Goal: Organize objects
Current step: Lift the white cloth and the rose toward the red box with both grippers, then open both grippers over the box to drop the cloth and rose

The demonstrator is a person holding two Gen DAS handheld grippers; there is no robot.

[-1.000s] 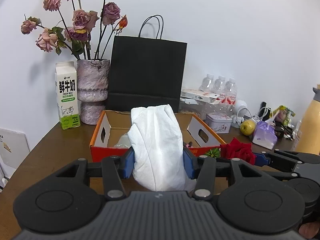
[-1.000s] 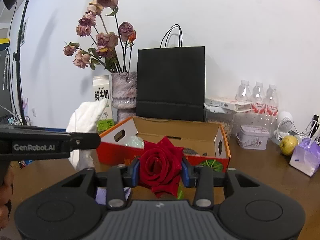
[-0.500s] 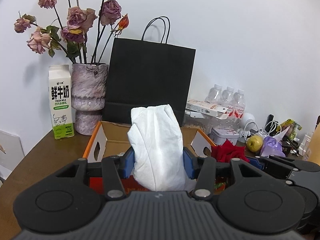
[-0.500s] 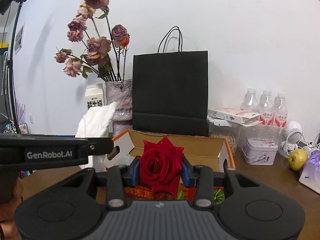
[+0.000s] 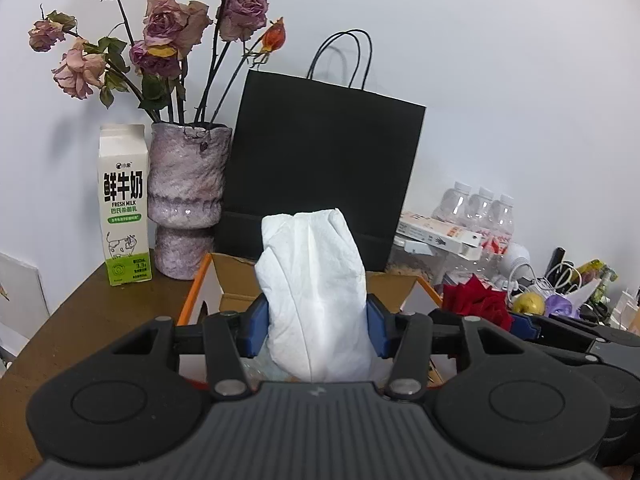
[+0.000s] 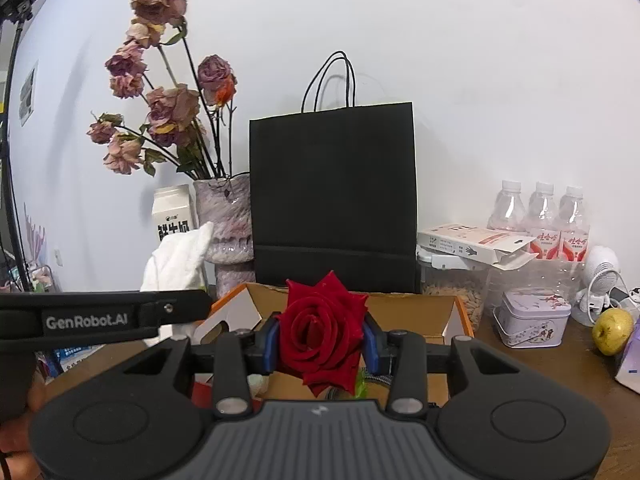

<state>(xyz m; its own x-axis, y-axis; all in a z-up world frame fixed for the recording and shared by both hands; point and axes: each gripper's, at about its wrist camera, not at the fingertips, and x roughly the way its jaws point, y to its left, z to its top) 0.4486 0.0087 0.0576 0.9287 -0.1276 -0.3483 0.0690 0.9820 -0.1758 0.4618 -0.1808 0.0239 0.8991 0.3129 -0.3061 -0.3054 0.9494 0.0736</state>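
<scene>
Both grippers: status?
Left gripper shut on white cloth. Right gripper shut on red rose. Both held above the open cardboard box. Nothing blocking it.

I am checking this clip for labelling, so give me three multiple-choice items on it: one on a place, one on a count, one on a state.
1. Where does the milk carton stand?
A. left of the vase
B. inside the cardboard box
C. on the tin

2. How many water bottles stand at the wall?
A. one
B. three
C. five

3. What does the right gripper hold?
A. nothing, open
B. the apple
C. the red rose

Answers:
1 A, the left wrist view shows the carton beside the vase.
2 B, three caps show in a row.
3 C, both blue pads press the bloom.
</scene>
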